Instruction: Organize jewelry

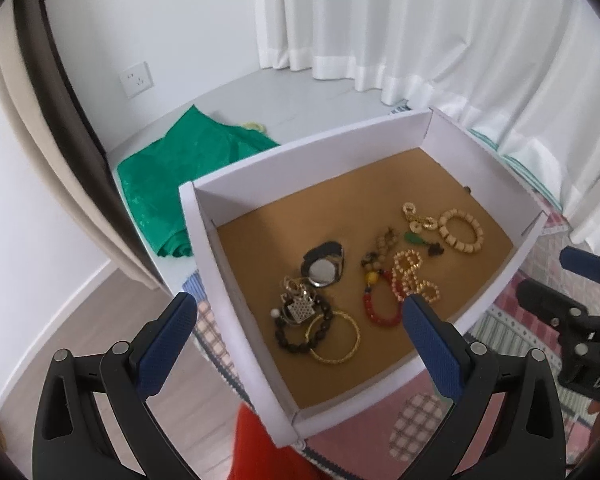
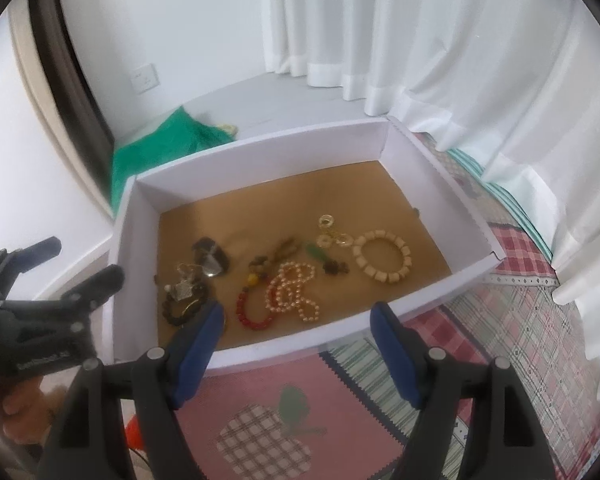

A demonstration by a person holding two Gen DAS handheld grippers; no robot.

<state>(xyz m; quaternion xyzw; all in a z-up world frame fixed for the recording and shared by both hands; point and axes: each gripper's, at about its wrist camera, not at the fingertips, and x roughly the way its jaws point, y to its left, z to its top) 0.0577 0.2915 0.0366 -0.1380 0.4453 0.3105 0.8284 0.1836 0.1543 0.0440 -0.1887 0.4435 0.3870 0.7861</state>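
Observation:
A white box (image 1: 236, 296) with a brown floor holds the jewelry. In it lie a cream bead bracelet (image 1: 462, 230), a pearl strand (image 1: 412, 276), a red bead bracelet (image 1: 374, 308), a gold bangle (image 1: 334, 336), a dark bead bracelet (image 1: 296, 332) and a watch (image 1: 324, 266). My left gripper (image 1: 300, 308) hangs open above the box's near left corner, nothing between its fingers. My right gripper (image 2: 298, 312) stands open over the near wall (image 2: 340, 328), also empty. The pearl strand (image 2: 292, 292) and cream bracelet (image 2: 383, 256) lie just beyond it.
The box sits on a patchwork mat (image 2: 260, 400). A green cloth (image 1: 168, 184) lies on the grey platform behind, with white curtains (image 1: 420, 20) at the back and right. Something red (image 1: 256, 448) sits below the box corner. Wooden floor (image 1: 80, 328) is at the left.

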